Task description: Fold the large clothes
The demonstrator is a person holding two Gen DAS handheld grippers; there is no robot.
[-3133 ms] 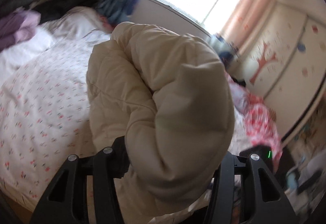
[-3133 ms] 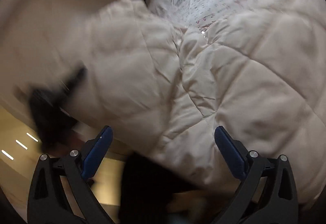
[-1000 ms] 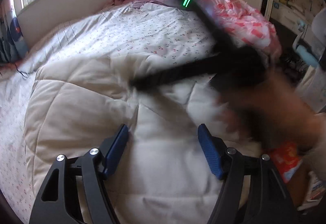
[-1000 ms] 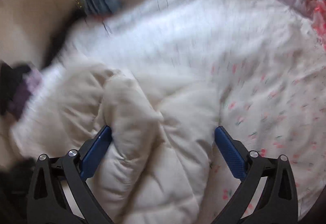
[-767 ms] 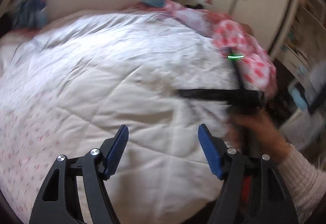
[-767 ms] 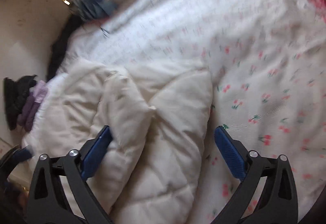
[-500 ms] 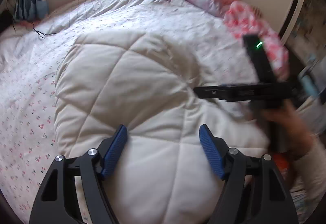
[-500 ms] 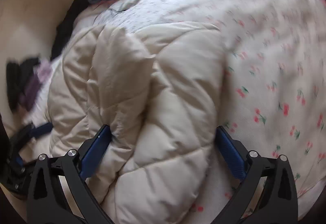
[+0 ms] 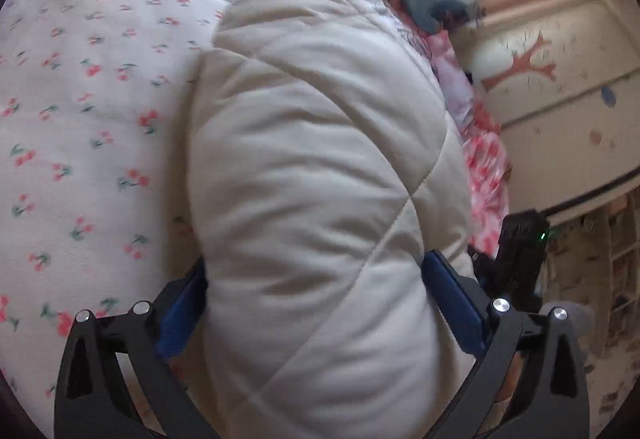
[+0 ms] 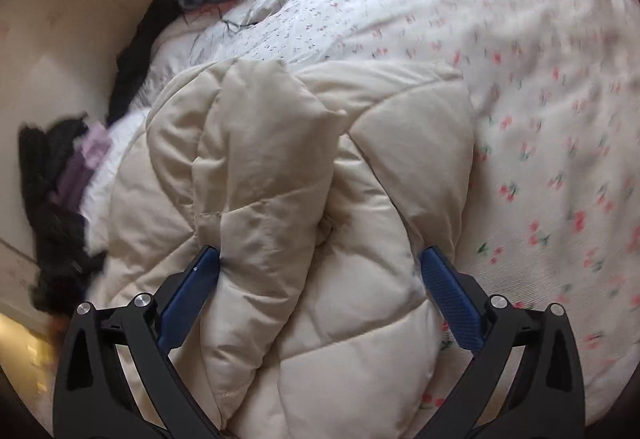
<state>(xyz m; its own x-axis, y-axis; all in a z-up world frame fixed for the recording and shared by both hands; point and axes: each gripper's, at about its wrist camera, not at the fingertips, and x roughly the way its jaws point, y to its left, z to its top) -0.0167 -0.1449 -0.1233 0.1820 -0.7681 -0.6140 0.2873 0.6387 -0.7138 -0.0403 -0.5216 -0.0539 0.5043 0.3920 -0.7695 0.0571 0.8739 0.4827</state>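
On bed: a cream coat (image 10: pixel 304 223) is bunched on the cherry-print sheet (image 10: pixel 540 87).
Left gripper (image 9: pixel 316 299): tilted downward; its jaws are opening, coat bulging between the pads (image 9: pixel 454 303).
Right gripper (image 10: pixel 320 279): tilted downward, jaws spread wide; coat folds lie between and touch the pads (image 10: pixel 448 299).
Edges: dark clothes (image 10: pixel 52 195) sit at the bed's left edge.
Open room: bare sheet is seen right of the coat.

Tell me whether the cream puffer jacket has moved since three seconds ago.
Yes. The cream puffer jacket, then hanging above the cherry-print bedspread, now lies on it, bulging between the opening left gripper.
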